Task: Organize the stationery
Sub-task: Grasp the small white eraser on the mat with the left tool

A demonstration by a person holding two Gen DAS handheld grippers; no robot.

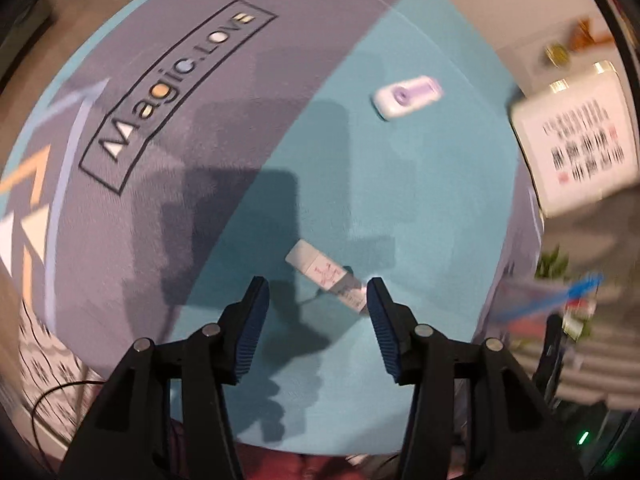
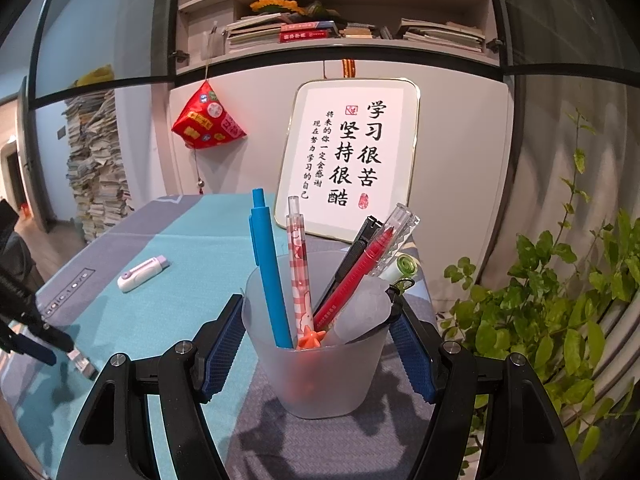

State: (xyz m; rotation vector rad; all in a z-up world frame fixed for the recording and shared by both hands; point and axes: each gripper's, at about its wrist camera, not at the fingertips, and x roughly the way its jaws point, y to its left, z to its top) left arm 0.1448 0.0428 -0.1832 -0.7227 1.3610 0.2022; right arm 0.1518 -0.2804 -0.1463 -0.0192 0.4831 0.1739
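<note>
Two wrist views over a worktop covered by a teal and grey mat

Left view, looking steeply down: the left tongs are released, jaws apart, nothing pressed between them. A small white eraser in a printed sleeve lies flat on the teal part of the mat, at an angle, its near end just beside the inner face of the right-hand jaw; whether it touches cannot be told. Farther out on the teal lies a white and lilac correction tape, well apart from the eraser, with bare mat between them and all round it. The grey band of the mat, printed "Magic.LOVE", curves along the left. The mat's far edge meets a pale wall, and a framed sign stands at the right edge, blurred

Right view: the right tongs are clenched on a frosted cup, one blue pad on each side of its wall. The cup stands upright on the grey part of the mat near the worktop's right edge. In it stand a blue pen, a pink checked pen, a red pen, a black pen and a clear one, leaning outward. Behind it the sign leans on the wall; a green plant crowds the right side. To the left the teal mat is open, holding only the correction tape, with the left tongs low at the near left edge over the eraser
</note>
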